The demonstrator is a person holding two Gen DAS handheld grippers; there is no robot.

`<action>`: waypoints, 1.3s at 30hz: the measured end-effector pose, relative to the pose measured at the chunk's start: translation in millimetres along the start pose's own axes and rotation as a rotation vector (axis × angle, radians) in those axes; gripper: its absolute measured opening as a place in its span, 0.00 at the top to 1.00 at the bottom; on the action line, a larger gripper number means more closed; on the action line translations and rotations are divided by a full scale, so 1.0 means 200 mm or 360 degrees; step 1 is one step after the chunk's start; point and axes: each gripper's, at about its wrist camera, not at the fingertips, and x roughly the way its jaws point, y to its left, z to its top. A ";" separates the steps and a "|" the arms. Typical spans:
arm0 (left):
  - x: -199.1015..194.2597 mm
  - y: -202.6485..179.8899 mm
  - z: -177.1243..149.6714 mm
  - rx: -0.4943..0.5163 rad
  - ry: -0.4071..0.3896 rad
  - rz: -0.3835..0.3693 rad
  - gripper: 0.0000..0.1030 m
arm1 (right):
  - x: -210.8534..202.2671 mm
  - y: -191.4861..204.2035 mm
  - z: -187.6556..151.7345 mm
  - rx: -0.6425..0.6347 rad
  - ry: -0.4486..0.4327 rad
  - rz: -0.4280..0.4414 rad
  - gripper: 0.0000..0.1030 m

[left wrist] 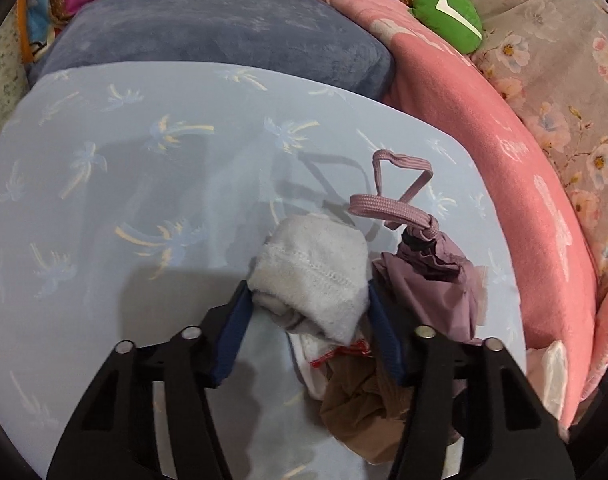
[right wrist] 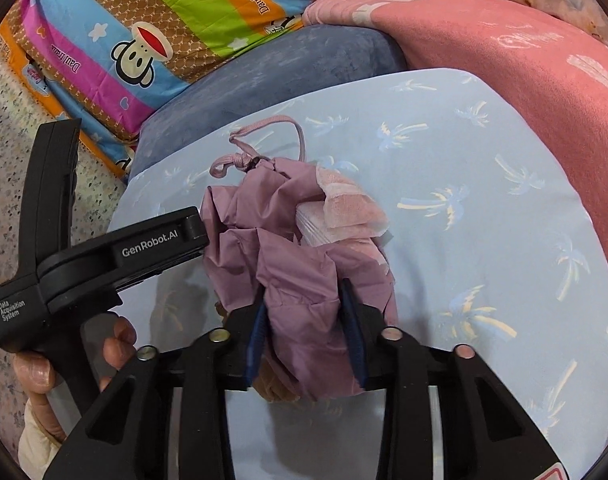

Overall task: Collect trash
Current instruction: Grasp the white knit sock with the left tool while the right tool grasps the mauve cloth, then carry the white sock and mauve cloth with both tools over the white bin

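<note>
My left gripper (left wrist: pixel 309 296) is shut on a white sock (left wrist: pixel 310 276), held above the light blue palm-print sheet (left wrist: pixel 124 184). Under it lie a brown stocking (left wrist: pixel 356 412) and a white cloth with red trim (left wrist: pixel 336 354). A mauve drawstring bag (left wrist: pixel 436 280) hangs just right of the sock, its cord loop (left wrist: pixel 400 184) sticking up. My right gripper (right wrist: pixel 304 312) is shut on a fold of the mauve bag (right wrist: pixel 300 280). A pink tissue (right wrist: pixel 348 208) pokes out of the bag's top. The left gripper's black body (right wrist: pixel 116 256) shows in the right wrist view, touching the bag's left side.
A blue-grey cushion (left wrist: pixel 224 36) lies behind the sheet. A pink blanket (left wrist: pixel 484 120) runs along the right. A green plush toy (left wrist: pixel 448 12) and a colourful monkey-print quilt (right wrist: pixel 152 32) sit at the back. Speckled floor (right wrist: pixel 8 184) is at the left.
</note>
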 end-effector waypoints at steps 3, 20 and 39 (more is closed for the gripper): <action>-0.04 -0.01 -0.02 0.0023 -0.0025 0.0004 0.60 | -0.01 0.00 -0.01 0.0007 0.0000 0.0012 0.89; -0.43 -0.26 -0.11 0.0163 -0.0196 -0.0026 0.68 | -0.61 0.05 -0.02 0.0002 -0.0309 0.0069 0.94; -0.52 -0.81 -0.42 0.0494 -0.0191 -0.0133 0.68 | -1.22 -0.38 -0.22 0.0200 -0.0583 -0.0038 0.94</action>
